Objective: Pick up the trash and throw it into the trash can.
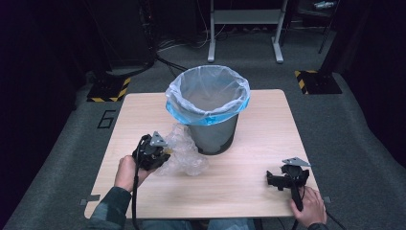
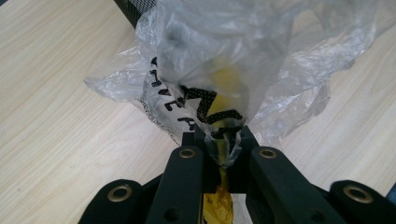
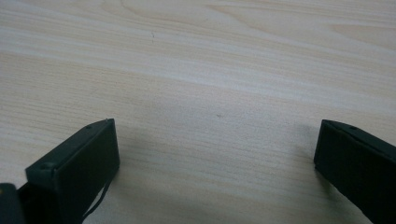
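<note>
item: crumpled plastic bag (image 2: 261,60), pinched in left claw (image 2: 223,148); right claw (image 3: 215,163) wide, idle on counter (image 1: 249,177). handling: lift clear above lined bin (image 1: 209,108) rim before release.

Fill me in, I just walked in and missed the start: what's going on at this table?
A person at a wooden table works with a hand-held gripper in each hand. The left hand-held gripper is shut on a crumpled clear plastic bag with black lettering and something yellow inside; the bag lies on the table beside a grey bin lined with a blue-edged bag. The right hand-held gripper rests near the table's right front corner, open and holding nothing. The bin's inside looks empty, as far as can be seen.
</note>
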`<state>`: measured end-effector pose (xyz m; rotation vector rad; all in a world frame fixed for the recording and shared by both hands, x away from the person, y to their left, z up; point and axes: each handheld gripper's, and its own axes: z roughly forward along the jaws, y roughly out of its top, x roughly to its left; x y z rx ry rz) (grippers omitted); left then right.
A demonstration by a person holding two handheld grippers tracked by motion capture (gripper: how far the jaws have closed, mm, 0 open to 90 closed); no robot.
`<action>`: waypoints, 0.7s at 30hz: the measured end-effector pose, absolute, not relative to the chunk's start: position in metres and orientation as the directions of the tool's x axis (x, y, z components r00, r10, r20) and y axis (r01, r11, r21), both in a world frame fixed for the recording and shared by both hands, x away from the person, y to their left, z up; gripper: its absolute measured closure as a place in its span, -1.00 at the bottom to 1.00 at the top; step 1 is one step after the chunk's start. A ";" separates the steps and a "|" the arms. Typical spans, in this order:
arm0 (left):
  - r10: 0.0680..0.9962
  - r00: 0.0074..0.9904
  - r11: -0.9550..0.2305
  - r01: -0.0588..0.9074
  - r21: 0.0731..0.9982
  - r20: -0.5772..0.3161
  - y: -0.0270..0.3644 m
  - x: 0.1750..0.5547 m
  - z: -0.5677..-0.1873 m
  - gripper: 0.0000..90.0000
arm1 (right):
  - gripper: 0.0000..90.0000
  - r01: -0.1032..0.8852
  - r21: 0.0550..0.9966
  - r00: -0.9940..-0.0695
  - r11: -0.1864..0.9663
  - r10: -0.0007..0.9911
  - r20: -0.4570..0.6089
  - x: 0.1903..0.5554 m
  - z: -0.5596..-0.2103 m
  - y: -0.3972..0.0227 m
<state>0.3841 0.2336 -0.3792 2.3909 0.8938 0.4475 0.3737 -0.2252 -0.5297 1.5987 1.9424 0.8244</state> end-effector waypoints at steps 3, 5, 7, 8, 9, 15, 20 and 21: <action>0.678 0.726 -0.634 0.499 0.591 0.114 0.234 0.383 -0.378 0.92 | -1.00 0.685 0.716 -0.197 0.134 0.980 0.005 0.374 -0.530 -0.226; 0.677 0.726 -0.635 0.495 0.593 0.119 0.234 0.381 -0.376 0.92 | -1.00 0.686 0.715 -0.200 0.137 0.980 0.004 0.374 -0.530 -0.226; 0.679 0.724 -0.634 0.493 0.596 0.123 0.235 0.381 -0.373 0.92 | -1.00 0.685 0.716 -0.202 0.137 0.979 0.006 0.374 -0.530 -0.226; 0.680 0.722 -0.634 0.492 0.596 0.127 0.235 0.382 -0.372 0.92 | -1.00 0.685 0.716 -0.203 0.137 0.979 0.006 0.374 -0.530 -0.226; 0.681 0.721 -0.633 0.492 0.597 0.127 0.236 0.382 -0.370 0.92 | -1.00 0.685 0.716 -0.204 0.138 0.979 0.006 0.374 -0.530 -0.226; 0.671 0.729 -0.643 0.481 0.596 0.134 0.235 0.383 -0.362 0.92 | -1.00 0.684 0.715 -0.209 0.142 0.978 0.006 0.374 -0.530 -0.227; 0.666 0.735 -0.639 0.475 0.605 0.126 0.238 0.384 -0.355 0.92 | -1.00 0.684 0.715 -0.213 0.145 0.977 0.006 0.374 -0.530 -0.227; 0.665 0.737 -0.635 0.472 0.612 0.121 0.240 0.384 -0.352 0.92 | -1.00 0.684 0.715 -0.214 0.146 0.977 0.006 0.374 -0.530 -0.227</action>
